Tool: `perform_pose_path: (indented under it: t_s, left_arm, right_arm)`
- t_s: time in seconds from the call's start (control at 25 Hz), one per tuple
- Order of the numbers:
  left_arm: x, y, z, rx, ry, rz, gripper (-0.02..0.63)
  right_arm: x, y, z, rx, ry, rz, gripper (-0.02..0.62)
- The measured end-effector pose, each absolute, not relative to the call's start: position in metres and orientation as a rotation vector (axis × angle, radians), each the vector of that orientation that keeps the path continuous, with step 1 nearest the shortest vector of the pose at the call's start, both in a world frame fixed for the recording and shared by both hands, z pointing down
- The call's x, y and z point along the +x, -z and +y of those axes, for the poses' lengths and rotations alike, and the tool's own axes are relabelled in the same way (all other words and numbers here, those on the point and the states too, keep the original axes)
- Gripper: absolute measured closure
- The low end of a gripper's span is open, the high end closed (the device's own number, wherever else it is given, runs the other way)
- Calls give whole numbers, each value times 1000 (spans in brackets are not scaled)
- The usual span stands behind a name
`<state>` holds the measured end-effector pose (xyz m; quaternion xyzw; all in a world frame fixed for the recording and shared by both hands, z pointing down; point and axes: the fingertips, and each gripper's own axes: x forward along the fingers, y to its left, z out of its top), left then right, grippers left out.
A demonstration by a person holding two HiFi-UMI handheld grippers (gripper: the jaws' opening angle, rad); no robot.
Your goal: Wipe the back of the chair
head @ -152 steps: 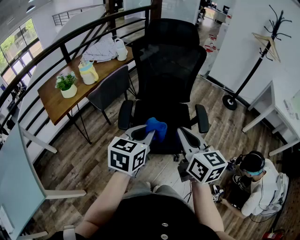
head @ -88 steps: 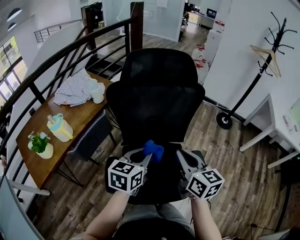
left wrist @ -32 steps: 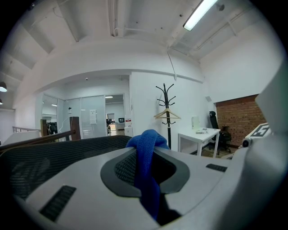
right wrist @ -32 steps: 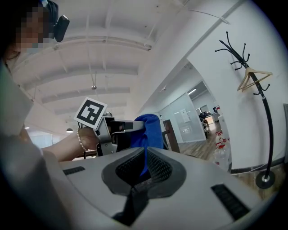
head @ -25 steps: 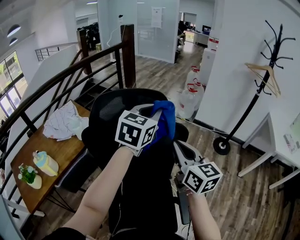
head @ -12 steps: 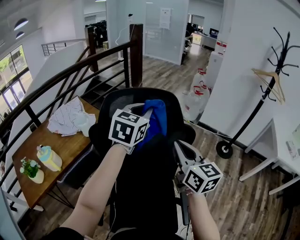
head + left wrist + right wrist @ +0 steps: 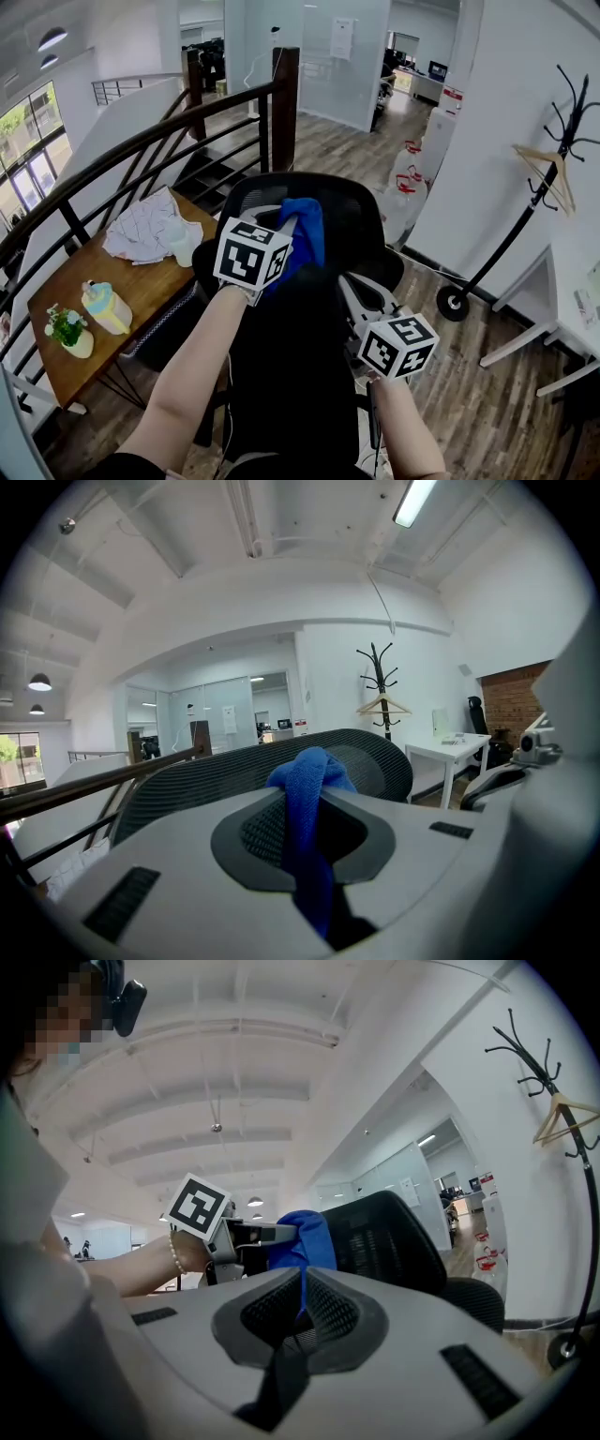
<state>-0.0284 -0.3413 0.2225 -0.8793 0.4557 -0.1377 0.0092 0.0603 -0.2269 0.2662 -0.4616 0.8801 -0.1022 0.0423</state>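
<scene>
I see the black mesh office chair [image 7: 309,319] from behind, its backrest filling the middle of the head view. My left gripper [image 7: 284,221] is raised to the chair's headrest [image 7: 347,211] and is shut on a blue cloth [image 7: 304,232] that presses against the mesh there. In the left gripper view the blue cloth [image 7: 310,772] hangs between the jaws of the left gripper [image 7: 302,799], with the headrest [image 7: 206,785] just beyond. My right gripper [image 7: 349,281] is lower, at the backrest's right side, shut and holding nothing. In the right gripper view the right gripper [image 7: 302,1275] faces the cloth [image 7: 305,1239] and the chair [image 7: 389,1232].
A wooden table [image 7: 141,281] at the left carries a potted plant [image 7: 67,330], a jug [image 7: 105,307] and a crumpled fabric [image 7: 141,225]. A dark stair railing [image 7: 141,141] runs behind it. A coat rack [image 7: 553,169] and a white desk [image 7: 567,281] stand at the right.
I have come round from the chair's front to its back. The left gripper rose with the cloth to the headrest, then slid slightly left and down. The right gripper stayed low.
</scene>
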Motion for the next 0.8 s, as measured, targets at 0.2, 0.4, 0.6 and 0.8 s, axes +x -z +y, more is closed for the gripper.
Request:
perform_pose_path:
  t_s: [0.2, 0.4, 0.6, 0.8]
  left_arm:
    - [-62, -224, -338, -2732, 411, 1492, 561]
    - [-92, -225, -332, -2701, 403, 1560, 561]
    - [-121, -226, -323, -2666, 406, 1617, 561]
    - [-138, -227, -311, -2652, 405, 1654, 561]
  right_arm:
    - [29, -259, -230, -1373, 282, 2749, 561]
    - [6, -254, -230, -1320, 270, 2788, 561]
    - [-7, -255, -227, -1296, 313, 2776, 561]
    - [-16, -265, -221, -1287, 360, 2783, 561]
